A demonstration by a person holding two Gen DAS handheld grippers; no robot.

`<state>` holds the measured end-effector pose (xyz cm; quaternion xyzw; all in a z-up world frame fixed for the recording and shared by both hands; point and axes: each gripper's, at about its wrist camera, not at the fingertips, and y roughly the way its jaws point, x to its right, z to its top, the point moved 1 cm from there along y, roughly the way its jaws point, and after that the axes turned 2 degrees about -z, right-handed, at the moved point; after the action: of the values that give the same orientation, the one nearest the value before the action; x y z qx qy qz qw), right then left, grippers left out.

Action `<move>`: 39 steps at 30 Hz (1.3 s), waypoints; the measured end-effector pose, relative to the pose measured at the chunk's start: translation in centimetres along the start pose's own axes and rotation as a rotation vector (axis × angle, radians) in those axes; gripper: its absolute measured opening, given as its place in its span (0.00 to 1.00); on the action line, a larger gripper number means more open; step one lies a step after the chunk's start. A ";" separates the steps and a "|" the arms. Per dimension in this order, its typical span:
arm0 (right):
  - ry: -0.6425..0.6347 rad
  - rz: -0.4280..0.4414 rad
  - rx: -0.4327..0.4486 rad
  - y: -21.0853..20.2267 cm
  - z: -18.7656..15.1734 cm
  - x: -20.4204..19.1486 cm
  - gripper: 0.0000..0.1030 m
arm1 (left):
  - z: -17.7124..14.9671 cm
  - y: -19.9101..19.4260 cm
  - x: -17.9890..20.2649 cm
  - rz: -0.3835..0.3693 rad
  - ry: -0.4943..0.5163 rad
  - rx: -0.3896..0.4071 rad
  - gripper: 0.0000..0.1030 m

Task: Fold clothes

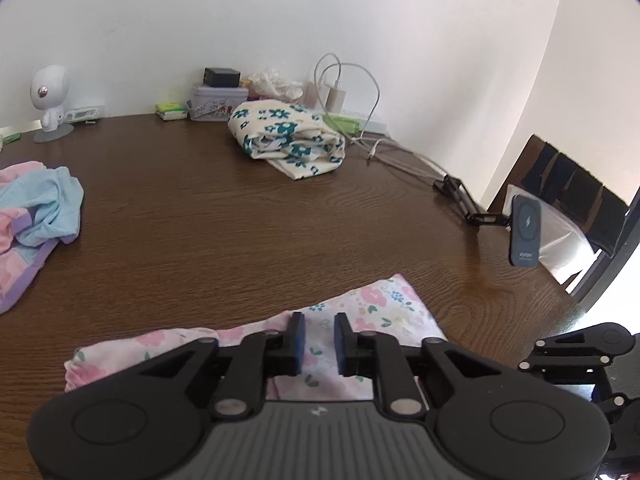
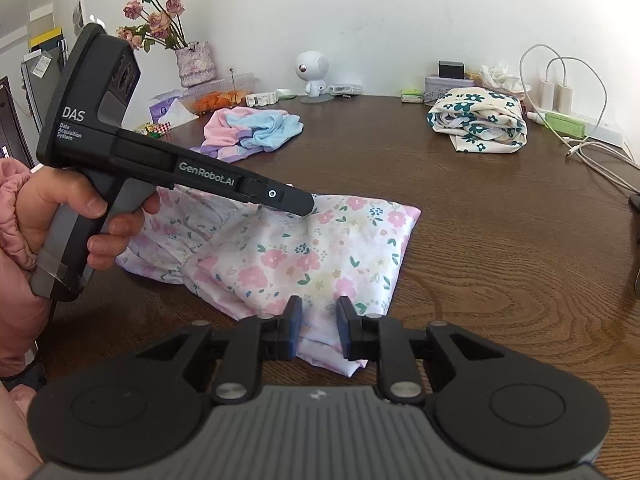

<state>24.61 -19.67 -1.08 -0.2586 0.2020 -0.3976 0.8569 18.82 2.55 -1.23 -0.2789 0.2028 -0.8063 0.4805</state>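
While fingers gape, floral garment [image 2: 312, 256] rests

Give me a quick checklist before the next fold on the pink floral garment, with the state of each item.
1. Left hand-held gripper released: ok, its pads stand apart over the pink floral garment without pinching it.
2. Right hand-held gripper released: ok, open, cloth lies between the pads but unpressed.
3. Garment flat: not ok, its left part is bunched and wrinkled.
4. Bare table to the right of the garment: ok.
5. Other clothes kept apart: ok, the blue-flowered bundle and the pink and blue pile lie well behind.
6. Cables away from the garment: ok, at the far right edge.
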 end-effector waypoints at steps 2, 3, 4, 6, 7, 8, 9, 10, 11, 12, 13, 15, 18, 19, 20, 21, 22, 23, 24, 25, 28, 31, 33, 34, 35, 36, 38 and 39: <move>0.018 -0.011 0.047 -1.3 0.5 0.1 0.58 | 0.1 -1.9 0.8 -0.008 0.009 0.060 0.51; 0.028 -0.016 0.065 -1.9 0.7 0.0 0.68 | 0.1 -2.9 1.3 -0.004 0.016 0.089 0.64; 0.039 -0.021 0.083 -2.5 0.9 0.0 0.74 | 0.0 -3.8 1.7 -0.001 0.024 0.114 0.74; 0.060 -0.030 0.119 -3.8 1.3 -0.1 0.99 | -0.5 -5.2 2.5 0.011 0.024 0.150 0.87; 0.079 -0.035 0.133 -4.2 1.6 -0.1 1.00 | -0.8 -5.8 2.8 0.020 0.012 0.162 0.89; 0.099 -0.035 0.141 -4.6 1.6 0.0 1.00 | -1.2 -6.2 2.9 0.028 -0.006 0.165 0.89; 0.127 -0.041 0.146 -4.9 1.6 0.1 1.00 | -1.6 -6.6 3.0 0.036 -0.025 0.168 0.90; 0.157 -0.048 0.152 -5.2 1.6 0.2 1.00 | -2.1 -6.9 3.0 0.045 -0.044 0.166 0.90; 0.184 -0.064 0.153 -5.4 1.5 0.3 1.00 | -2.6 -7.1 3.0 0.054 -0.063 0.165 0.90; 0.212 -0.082 0.153 -5.5 1.4 0.4 1.00 | -3.1 -7.4 3.0 0.062 -0.080 0.164 0.90; 0.233 -0.107 0.153 -5.5 1.3 0.5 1.00 | -3.6 -7.5 3.1 0.065 -0.093 0.161 0.90; 0.241 -0.127 0.135 -5.4 1.0 0.7 1.00 | -4.6 -7.9 3.1 0.065 -0.112 0.152 0.90; 0.255 -0.104 0.104 -5.3 0.3 0.9 1.00 | -5.8 -8.1 3.3 0.062 -0.119 0.130 0.90; 0.266 -0.088 0.104 -5.3 0.0 1.0 1.00 | -6.1 -8.0 3.4 0.061 -0.115 0.121 0.90; 0.275 -0.073 0.105 -5.2 -0.2 1.2 1.00 | -6.2 -8.0 3.5 0.061 -0.111 0.115 0.90; 0.283 -0.065 0.100 -5.1 -0.4 1.4 1.00 | -6.2 -7.9 3.5 0.063 -0.107 0.115 0.90; 0.291 -0.058 0.095 -4.9 -0.5 1.6 1.00 | -6.2 -7.8 3.6 0.065 -0.103 0.115 0.90; 0.297 -0.052 0.092 -4.7 -0.4 1.7 1.00 | -6.1 -7.7 3.6 0.067 -0.099 0.116 0.90; 0.304 -0.046 0.089 -4.5 -0.4 1.9 1.00 | -6.0 -7.7 3.7 0.070 -0.095 0.118 0.90; 0.310 -0.040 0.086 -4.3 -0.3 2.1 1.00 | -5.8 -7.6 3.7 0.079 -0.085 0.128 0.89; 0.340 -0.008 0.085 -3.2 0.4 3.5 1.00 | -4.7 -6.7 4.0 0.126 -0.026 0.139 0.80; 0.361 0.028 0.068 -1.3 1.7 5.1 1.00 | -3.5 -5.2 3.7 0.158 0.024 0.124 0.56; 0.359 0.034 0.042 0.0 2.2 5.9 0.99 | -3.0 -4.0 3.2 0.165 0.026 0.098 0.31; 0.359 0.035 0.026 0.8 2.5 6.2 0.97 | -2.8 -3.4 2.7 0.157 0.019 0.080 0.14; 0.363 0.049 0.011 1.4 2.6 6.5 0.93 | -2.7 -2.9 2.4 0.141 0.017 0.063 0.10; 0.368 0.064 -0.005 2.0 2.7 6.8 0.88 | -2.8 -2.5 2.1 0.127 0.015 0.052 0.11; 0.379 0.085 -0.023 2.9 2.7 7.3 0.82 | -3.0 -1.8 1.8 0.117 0.022 0.035 0.11; 0.383 0.092 -0.029 3.2 2.7 7.4 0.78 | -3.1 -1.6 1.7 0.121 0.026 0.027 0.11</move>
<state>32.44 -22.94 -1.94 -0.1808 0.3787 -0.3970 0.8162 15.12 1.94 -2.27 -0.2493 0.2143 -0.7821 0.5294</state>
